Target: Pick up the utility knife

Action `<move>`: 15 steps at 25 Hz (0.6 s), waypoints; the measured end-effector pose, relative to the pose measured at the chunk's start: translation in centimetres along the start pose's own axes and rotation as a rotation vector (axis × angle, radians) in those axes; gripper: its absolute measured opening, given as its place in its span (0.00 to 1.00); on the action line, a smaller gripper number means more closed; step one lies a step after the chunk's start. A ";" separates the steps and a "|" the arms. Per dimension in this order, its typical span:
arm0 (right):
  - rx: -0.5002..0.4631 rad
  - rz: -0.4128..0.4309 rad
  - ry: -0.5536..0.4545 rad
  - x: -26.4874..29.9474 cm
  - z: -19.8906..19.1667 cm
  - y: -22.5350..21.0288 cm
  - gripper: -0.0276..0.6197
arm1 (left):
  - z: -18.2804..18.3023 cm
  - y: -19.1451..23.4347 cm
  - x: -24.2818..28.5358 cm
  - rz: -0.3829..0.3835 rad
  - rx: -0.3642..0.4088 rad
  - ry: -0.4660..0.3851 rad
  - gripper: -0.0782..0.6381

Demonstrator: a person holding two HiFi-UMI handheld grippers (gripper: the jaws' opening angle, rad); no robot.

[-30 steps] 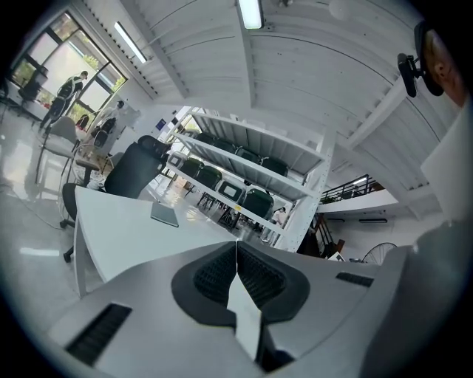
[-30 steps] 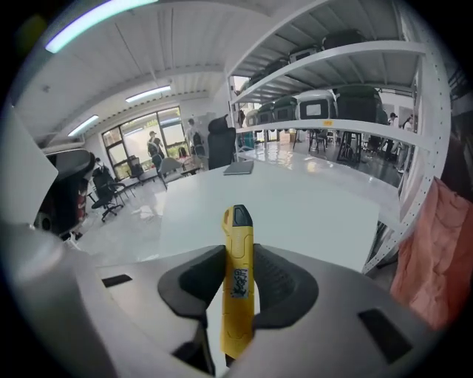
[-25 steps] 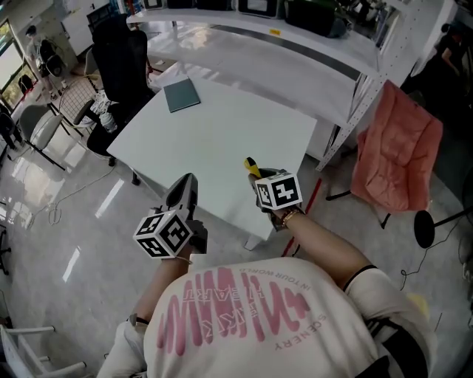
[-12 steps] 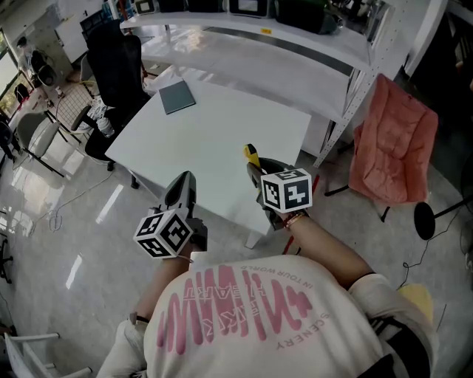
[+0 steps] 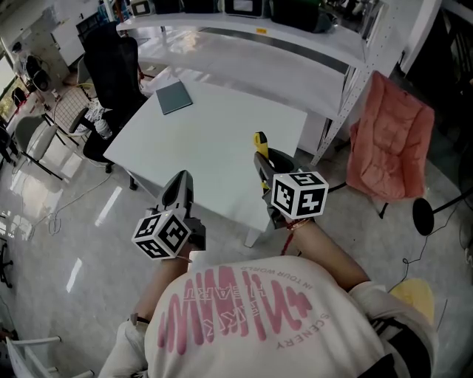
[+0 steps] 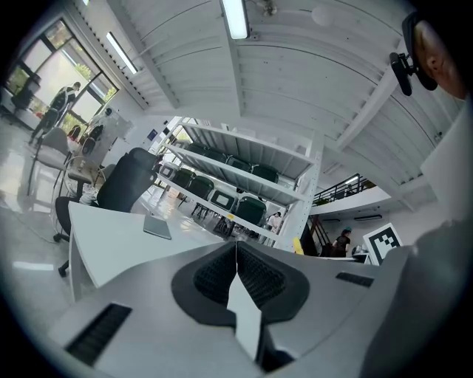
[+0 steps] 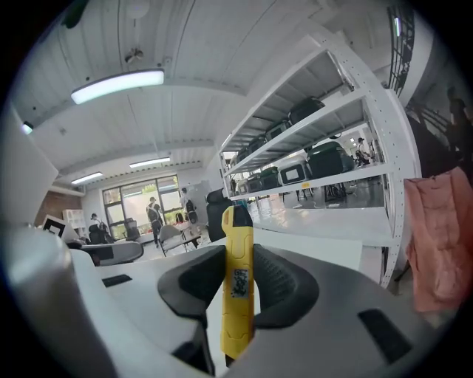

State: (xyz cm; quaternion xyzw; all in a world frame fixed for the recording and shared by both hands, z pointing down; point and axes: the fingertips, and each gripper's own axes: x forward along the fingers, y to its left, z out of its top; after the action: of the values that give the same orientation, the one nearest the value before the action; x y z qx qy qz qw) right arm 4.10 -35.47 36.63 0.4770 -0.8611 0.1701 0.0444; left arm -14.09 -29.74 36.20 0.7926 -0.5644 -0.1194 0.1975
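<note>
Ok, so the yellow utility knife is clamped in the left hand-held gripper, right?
Not the left. The yellow utility knife is clamped in the right hand-held gripper, as the right gripper view shows. The left hand-held gripper is shut on nothing.

White table [image 5: 222, 140] mid-frame in head view; one flat dark grey-green pad [image 5: 174, 97] lies on it near its upper-left corner; white shelving rack [image 5: 295, 63] runs along the table's far edge, top of frame, dark cases [image 5: 295, 13] on its upper tier; glossy grey floor [image 5: 66, 244] carries a black office chair [image 5: 111, 66] upper left, pink folding chair [image 5: 388, 140] at right
</note>
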 end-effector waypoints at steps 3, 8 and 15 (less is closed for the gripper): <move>0.004 0.000 -0.065 -0.9 1.2 0.2 0.24 | 0.0 -0.3 0.1 -0.003 0.012 -0.008 0.14; -0.017 -0.006 -0.159 -2.3 2.6 0.8 0.24 | 0.1 -0.8 0.4 -0.014 0.030 -0.005 0.14; -0.052 -0.051 -0.214 -3.3 2.8 0.8 0.24 | 0.6 -0.8 1.1 -0.009 0.040 -0.018 0.14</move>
State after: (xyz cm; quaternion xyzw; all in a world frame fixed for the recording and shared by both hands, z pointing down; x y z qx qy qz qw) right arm 5.49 -33.37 33.03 0.5129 -0.8526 0.0946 -0.0313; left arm -13.28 -30.60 35.32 0.7979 -0.5647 -0.1163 0.1759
